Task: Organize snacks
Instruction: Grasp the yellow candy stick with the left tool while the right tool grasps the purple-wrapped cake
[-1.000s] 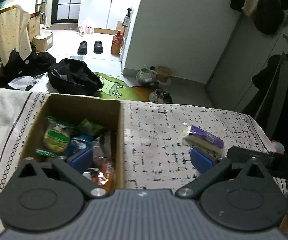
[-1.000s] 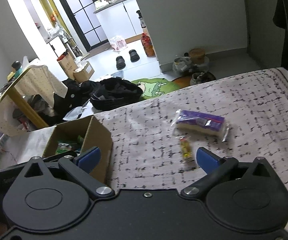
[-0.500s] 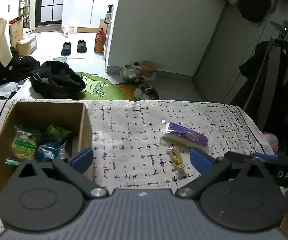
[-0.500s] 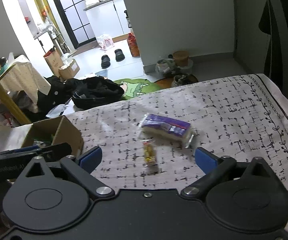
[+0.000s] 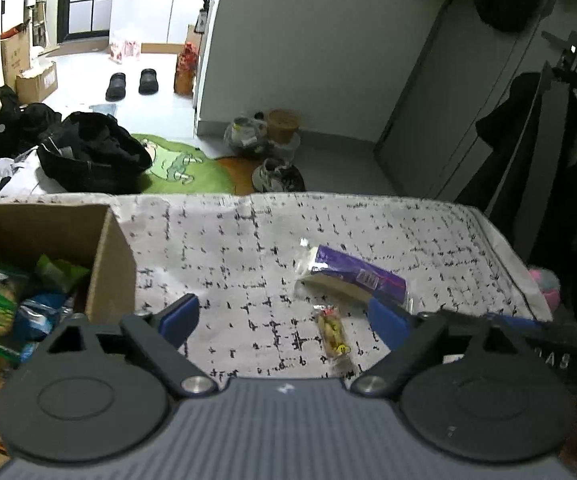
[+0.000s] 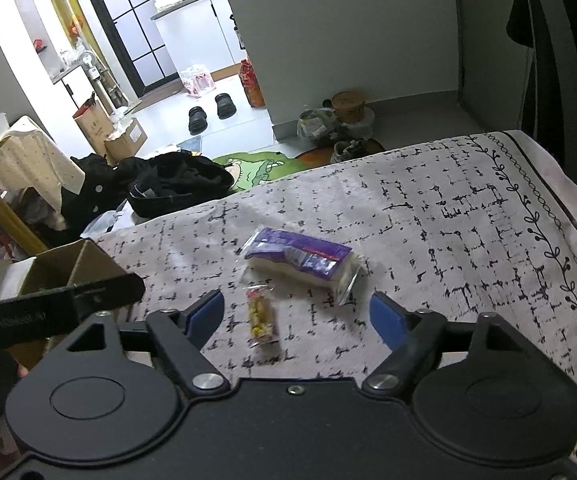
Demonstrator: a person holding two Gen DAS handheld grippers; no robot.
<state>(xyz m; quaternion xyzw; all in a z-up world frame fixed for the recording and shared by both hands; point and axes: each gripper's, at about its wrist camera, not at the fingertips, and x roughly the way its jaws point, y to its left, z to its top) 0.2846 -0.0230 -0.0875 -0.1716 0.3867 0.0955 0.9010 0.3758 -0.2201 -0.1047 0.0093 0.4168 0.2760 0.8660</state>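
Observation:
A purple and white snack packet [image 5: 352,280] lies on the patterned cloth, also in the right wrist view [image 6: 300,258]. A small yellow and red snack packet [image 5: 333,334] lies just in front of it, seen too in the right wrist view [image 6: 262,316]. A cardboard box [image 5: 104,248] at the left holds several snack bags. My left gripper [image 5: 282,320] is open and empty above the cloth, right of the box. My right gripper [image 6: 298,316] is open and empty, its gap over the small packet. The box corner [image 6: 72,264] shows at the left.
The table cloth [image 6: 468,216] ends at a far edge, with floor clutter beyond: a black bag [image 5: 92,152], a green mat and shoes. Dark coats [image 5: 548,168] hang at the right. The left gripper's finger [image 6: 48,304] crosses the right view's left side.
My left gripper has moved right, away from over the box, so both packets now show between its fingers. My right gripper has also shifted right and closer to the packets.

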